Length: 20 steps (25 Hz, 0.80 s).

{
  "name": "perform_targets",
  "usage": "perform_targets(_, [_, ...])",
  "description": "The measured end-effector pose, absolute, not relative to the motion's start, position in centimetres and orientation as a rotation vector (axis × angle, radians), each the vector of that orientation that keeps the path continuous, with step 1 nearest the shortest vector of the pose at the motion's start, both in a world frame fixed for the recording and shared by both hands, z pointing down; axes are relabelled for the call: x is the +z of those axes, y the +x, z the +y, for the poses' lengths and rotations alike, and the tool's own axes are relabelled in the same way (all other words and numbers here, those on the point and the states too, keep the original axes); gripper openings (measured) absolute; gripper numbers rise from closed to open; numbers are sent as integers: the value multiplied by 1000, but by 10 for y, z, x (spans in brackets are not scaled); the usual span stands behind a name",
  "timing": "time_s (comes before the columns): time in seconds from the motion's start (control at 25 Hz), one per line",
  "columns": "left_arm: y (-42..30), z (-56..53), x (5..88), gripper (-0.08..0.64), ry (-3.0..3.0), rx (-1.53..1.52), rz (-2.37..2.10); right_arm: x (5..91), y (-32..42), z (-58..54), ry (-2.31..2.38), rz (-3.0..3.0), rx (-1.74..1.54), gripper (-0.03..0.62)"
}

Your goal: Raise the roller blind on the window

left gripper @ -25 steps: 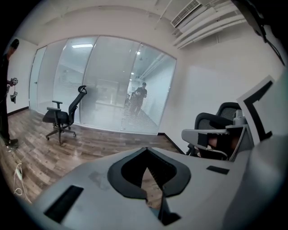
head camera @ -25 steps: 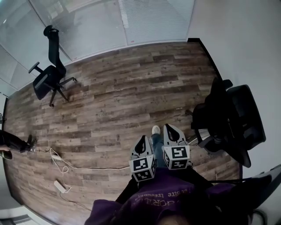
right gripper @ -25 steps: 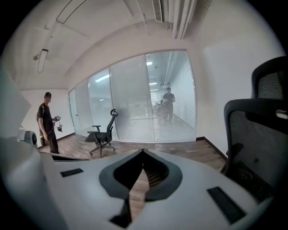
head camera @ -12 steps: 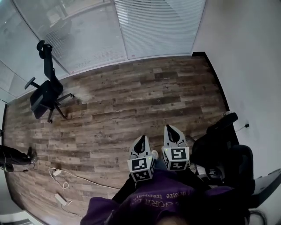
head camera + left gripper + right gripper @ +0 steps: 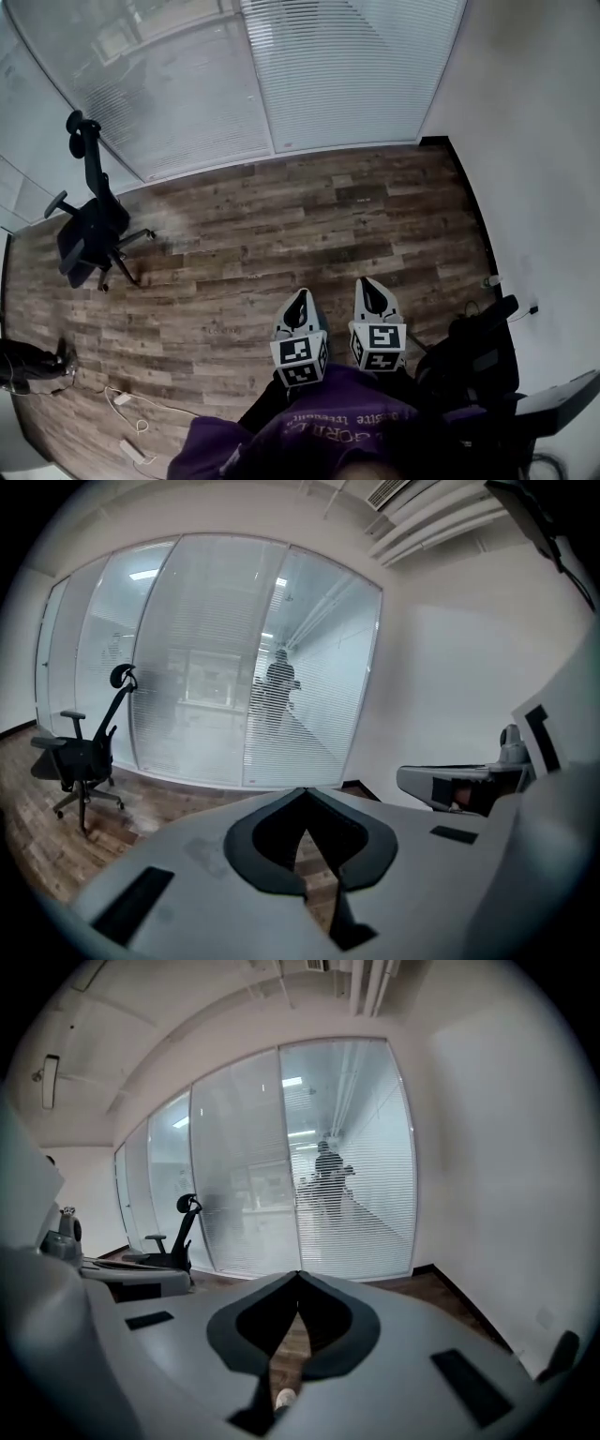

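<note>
Holding left gripper [image 5: 301, 300] and right gripper [image 5: 368, 286] side by side, both jaw pairs pressing together on nothing; facing the lowered roller blind [image 5: 347, 75], well ahead of the jaw tips across wood floor [image 5: 281, 225].

We see a black office chair [image 5: 89, 230] on the wood-plank floor [image 5: 309, 220] at left, white cables [image 5: 123, 398] trailing at lower left, and another dark chair [image 5: 473, 356] beside the white wall [image 5: 534, 159].
</note>
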<state>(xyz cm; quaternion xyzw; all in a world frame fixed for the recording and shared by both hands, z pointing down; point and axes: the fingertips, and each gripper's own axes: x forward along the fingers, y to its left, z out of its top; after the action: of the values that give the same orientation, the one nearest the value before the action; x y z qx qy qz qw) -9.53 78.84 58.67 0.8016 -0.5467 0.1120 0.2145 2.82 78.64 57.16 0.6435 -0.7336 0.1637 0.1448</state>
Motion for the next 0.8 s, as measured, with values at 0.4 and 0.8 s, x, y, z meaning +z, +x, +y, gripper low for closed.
perform_targets(0.4, [-136,522,541,1,2351,250,-1589,534,7,543,1888,-2156,400,-2])
perform_targets(0.8, [-135,365,557,2,2273,248,-1662,568,28,414,1869,-2085,500,-2])
